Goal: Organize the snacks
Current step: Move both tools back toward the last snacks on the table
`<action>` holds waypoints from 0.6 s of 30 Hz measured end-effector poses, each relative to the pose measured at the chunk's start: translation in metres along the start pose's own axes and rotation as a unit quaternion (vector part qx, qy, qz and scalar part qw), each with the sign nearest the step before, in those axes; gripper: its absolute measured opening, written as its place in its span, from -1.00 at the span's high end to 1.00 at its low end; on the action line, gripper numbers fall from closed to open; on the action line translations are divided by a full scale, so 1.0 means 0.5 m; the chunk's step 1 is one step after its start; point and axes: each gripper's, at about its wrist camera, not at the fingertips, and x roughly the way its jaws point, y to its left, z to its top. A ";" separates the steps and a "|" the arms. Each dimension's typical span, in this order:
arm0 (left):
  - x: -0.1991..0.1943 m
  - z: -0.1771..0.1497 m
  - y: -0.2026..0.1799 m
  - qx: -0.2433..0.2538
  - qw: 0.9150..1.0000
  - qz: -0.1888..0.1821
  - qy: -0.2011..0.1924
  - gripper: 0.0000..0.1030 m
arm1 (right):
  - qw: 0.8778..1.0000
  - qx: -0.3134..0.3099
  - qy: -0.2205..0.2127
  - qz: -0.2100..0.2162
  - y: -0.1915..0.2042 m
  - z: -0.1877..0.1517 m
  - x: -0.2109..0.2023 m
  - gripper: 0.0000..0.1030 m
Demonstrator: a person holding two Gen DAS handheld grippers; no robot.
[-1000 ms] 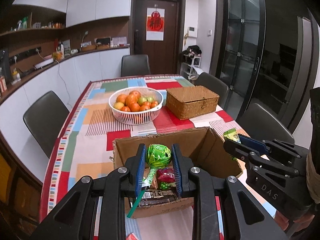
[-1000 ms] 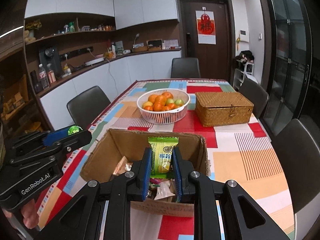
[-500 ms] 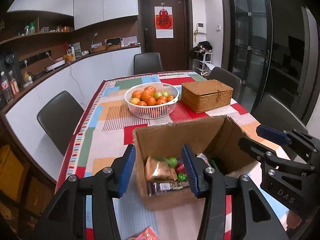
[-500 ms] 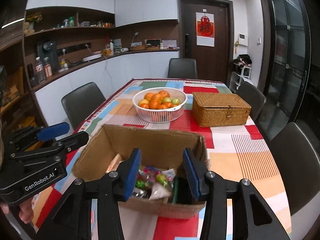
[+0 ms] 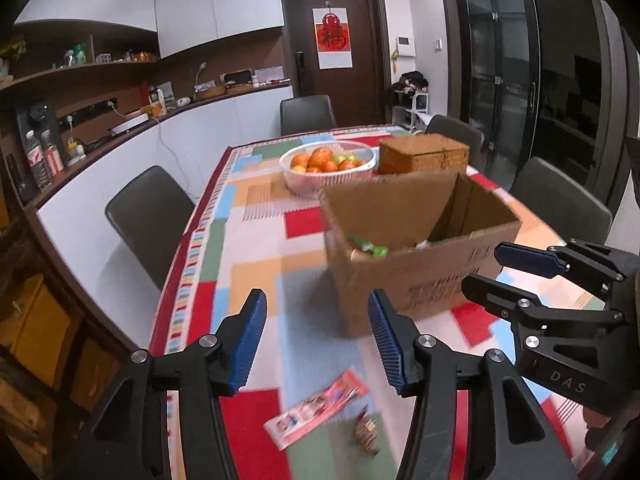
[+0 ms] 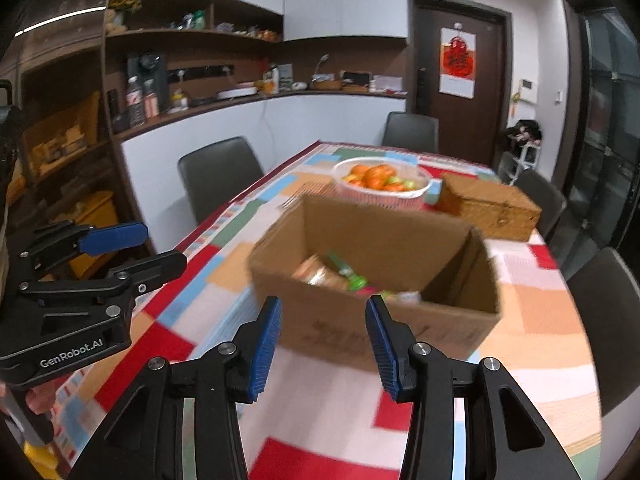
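Observation:
An open cardboard box point(image 5: 420, 280) point(image 6: 360, 328) stands on the patchwork tablecloth with several snack packets point(image 5: 368, 248) point(image 6: 332, 276) inside. My left gripper point(image 5: 316, 300) point(image 6: 164, 246) hovers in front of the box's left corner; its jaws are opening and hold nothing. My right gripper point(image 6: 322, 308) point(image 5: 484, 266) is open and empty before the box's near wall. A flat pink snack packet point(image 5: 316, 408) and a small brown wrapped sweet point(image 5: 366, 432) lie on the cloth below the left gripper. The picture is blurred by motion.
Behind the box sit a white basket of oranges point(image 5: 328, 164) point(image 6: 382, 178) and a lidded wicker box point(image 5: 424, 156) point(image 6: 490, 208). Dark chairs point(image 5: 148, 208) point(image 6: 218, 176) line the table's sides. A counter and shelves run along the left wall.
Both grippers let go of their packets, a green lollipop on the left and a green packet on the right, over the box. Then they opened and drew back from above the box.

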 end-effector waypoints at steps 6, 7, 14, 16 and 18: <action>-0.008 -0.069 0.037 0.016 1.000 0.015 0.017 -0.08 | 0.999 -0.003 0.029 0.023 0.065 -0.048 0.026 0.13; -0.007 -0.081 0.043 0.019 0.999 0.016 0.022 -0.09 | 0.999 -0.004 0.033 0.026 0.073 -0.054 0.029 0.13; 0.008 -0.153 0.075 0.034 0.998 0.010 0.053 -0.13 | 0.995 -0.012 0.088 0.051 0.133 -0.118 0.077 0.13; 0.017 -0.170 0.080 0.039 0.997 0.001 0.063 -0.13 | 0.993 -0.014 0.104 0.059 0.148 -0.136 0.092 0.13; 0.030 -0.185 0.084 0.048 0.996 -0.009 0.073 -0.15 | 0.991 -0.014 0.120 0.065 0.158 -0.154 0.109 0.13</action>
